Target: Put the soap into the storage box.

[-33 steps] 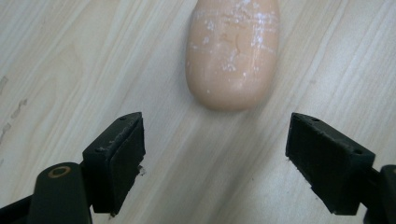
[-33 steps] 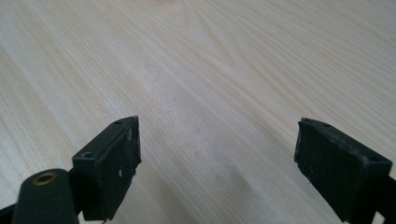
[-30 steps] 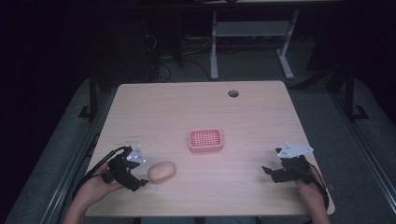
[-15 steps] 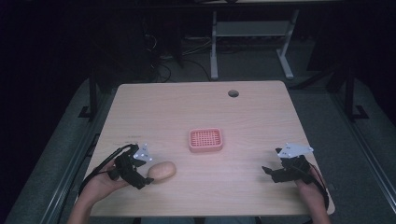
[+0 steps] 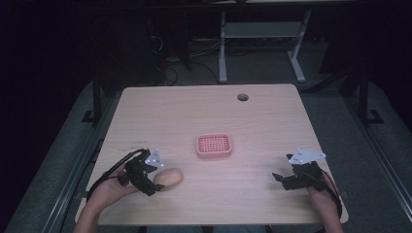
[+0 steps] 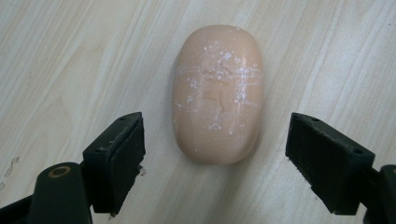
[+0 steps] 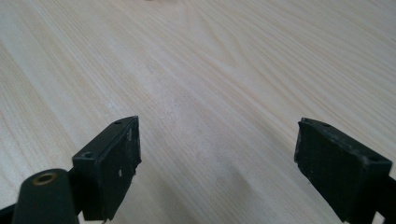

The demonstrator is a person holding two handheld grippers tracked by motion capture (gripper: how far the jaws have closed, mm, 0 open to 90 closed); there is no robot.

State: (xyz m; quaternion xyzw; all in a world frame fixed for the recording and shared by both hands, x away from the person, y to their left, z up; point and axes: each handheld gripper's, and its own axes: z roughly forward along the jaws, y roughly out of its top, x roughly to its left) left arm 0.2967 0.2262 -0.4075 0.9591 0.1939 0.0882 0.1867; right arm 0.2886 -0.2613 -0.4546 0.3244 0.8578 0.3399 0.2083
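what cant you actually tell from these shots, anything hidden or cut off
- Soap bar: its underside rests on the table and is hidden; any stamp is too faint to read in the left gripper view.
- Pink basket: too small in the high view to tell what, if anything, lies inside.
- Left gripper: in the high view its body hides the soap's near end.
- Right gripper: jaw bases cut off by the bottom edge of the right gripper view.

Before me lies a pale wood-grain table (image 5: 145,111), with a dark round hole (image 5: 242,97) near its far edge, right of centre. Beyond it, on the grey floor (image 5: 265,73), I see white desk legs (image 5: 222,53) and tangled dark cables (image 5: 167,73).
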